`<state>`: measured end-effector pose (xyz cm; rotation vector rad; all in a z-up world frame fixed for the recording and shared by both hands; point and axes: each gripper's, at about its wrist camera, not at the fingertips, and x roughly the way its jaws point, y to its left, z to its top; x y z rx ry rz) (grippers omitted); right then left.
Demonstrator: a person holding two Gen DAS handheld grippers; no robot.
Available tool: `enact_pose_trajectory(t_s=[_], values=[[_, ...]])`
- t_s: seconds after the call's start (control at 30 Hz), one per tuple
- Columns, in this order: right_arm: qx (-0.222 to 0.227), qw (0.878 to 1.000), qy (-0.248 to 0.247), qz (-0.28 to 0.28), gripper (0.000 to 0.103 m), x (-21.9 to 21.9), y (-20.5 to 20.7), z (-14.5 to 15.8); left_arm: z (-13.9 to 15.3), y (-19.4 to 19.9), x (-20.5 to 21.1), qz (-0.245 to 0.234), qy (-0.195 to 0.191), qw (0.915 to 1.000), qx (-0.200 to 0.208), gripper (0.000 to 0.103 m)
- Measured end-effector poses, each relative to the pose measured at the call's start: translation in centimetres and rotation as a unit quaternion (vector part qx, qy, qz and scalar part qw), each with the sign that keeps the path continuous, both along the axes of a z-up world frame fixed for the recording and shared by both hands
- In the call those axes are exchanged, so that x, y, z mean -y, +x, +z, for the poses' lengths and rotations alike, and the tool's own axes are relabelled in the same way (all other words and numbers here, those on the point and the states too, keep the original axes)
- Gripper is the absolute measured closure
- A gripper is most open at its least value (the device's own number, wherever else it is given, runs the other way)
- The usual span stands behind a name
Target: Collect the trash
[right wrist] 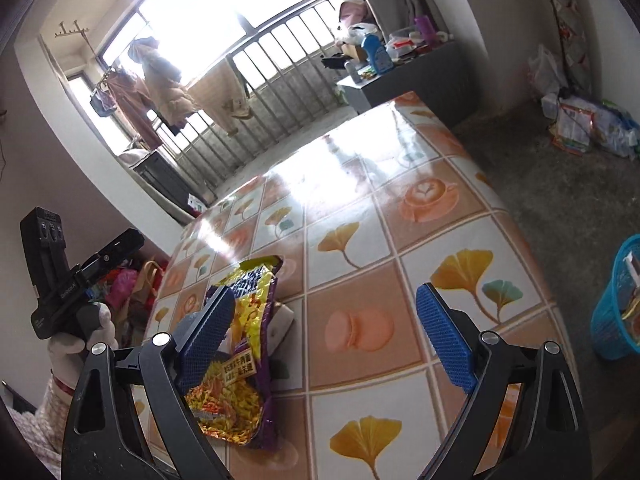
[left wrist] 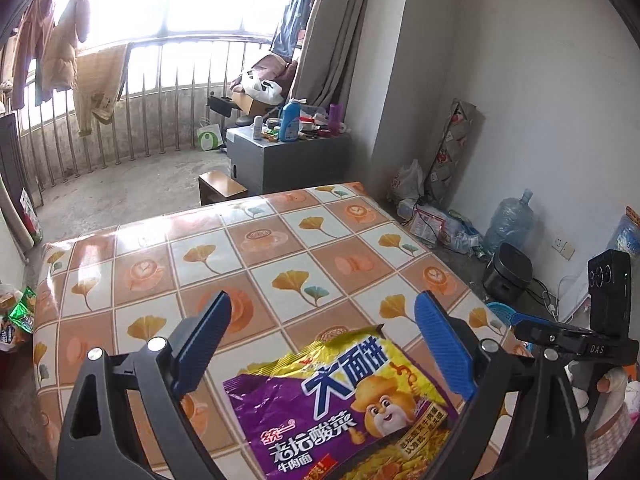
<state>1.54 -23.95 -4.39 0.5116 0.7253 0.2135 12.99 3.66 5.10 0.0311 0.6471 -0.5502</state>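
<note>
both hand-held grippers, left (left wrist: 323, 344) and right (right wrist: 326, 334), wide open, empty, over noodle wrapper (left wrist: 344, 408) near table edge (left wrist: 460, 276)

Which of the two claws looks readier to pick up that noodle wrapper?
Probably the left gripper: the noodle wrapper lies between its open jaws. The right gripper, also open, has the wrapper off by its left finger.

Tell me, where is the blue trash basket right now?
The blue basket stands on the floor at the far right edge of the right wrist view, beside the table and off to the right of the open right gripper.
</note>
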Motion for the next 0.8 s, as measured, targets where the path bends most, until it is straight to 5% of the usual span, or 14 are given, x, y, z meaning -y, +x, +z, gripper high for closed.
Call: enact_pose_trajectory(t_s=[0.23,0.47,0.53,0.8], values=[[-0.043,0.997,0.024,0.065,0.03,-4.6,1.4,-1.5,-2.8,-1.0,-2.6,0.008,0.012,0.9995,-0.029,0.012],[-0.094,0.986,0.033,0.134,0.071,-9.2,3.0,-3.2,-7.9,-0.6,-2.8,0.019,0.065,0.9937,-0.089,0.031],[-0.082,0.985,0.018,0.151,0.086,-10.6,2.7,-2.4,-9.0,-0.4,-3.4,0.023,0.067,0.9919,-0.106,0.035],[0.053,0.97,-0.085,0.221,0.097,-15.8,0.1,2.1,-10.4,0.2,-6.9,0.058,0.035,0.9881,-0.138,0.043]])
